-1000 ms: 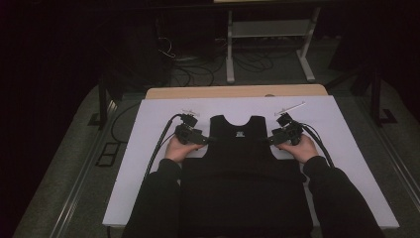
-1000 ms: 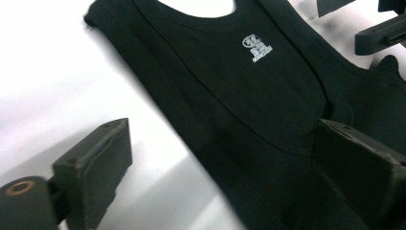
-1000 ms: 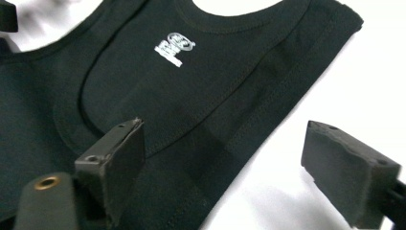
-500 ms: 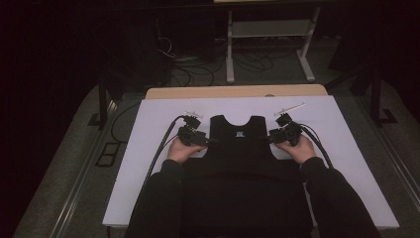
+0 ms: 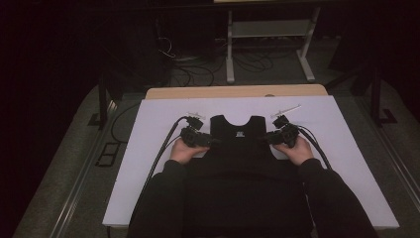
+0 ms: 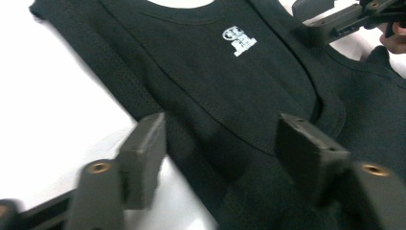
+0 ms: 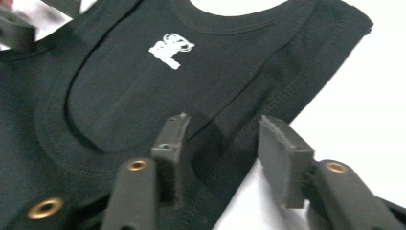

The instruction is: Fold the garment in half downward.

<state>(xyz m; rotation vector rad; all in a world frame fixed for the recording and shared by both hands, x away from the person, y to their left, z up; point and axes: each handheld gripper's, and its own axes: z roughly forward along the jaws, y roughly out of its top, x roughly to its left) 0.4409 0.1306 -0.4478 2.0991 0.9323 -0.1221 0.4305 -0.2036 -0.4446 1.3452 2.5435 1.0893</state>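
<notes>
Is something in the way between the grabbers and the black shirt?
Nothing visible is. The left gripper and the right gripper each have open jaws straddling an armhole edge of the black tank top, with bare white table beside it.

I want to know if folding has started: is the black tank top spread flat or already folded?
Spread flat. The tank top lies open on the white table, neckline and both shoulder straps showing, no fold visible. Its lower part is hidden by the person.

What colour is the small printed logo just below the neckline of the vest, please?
White, on the black vest; the logo shows best in the left gripper view.
</notes>
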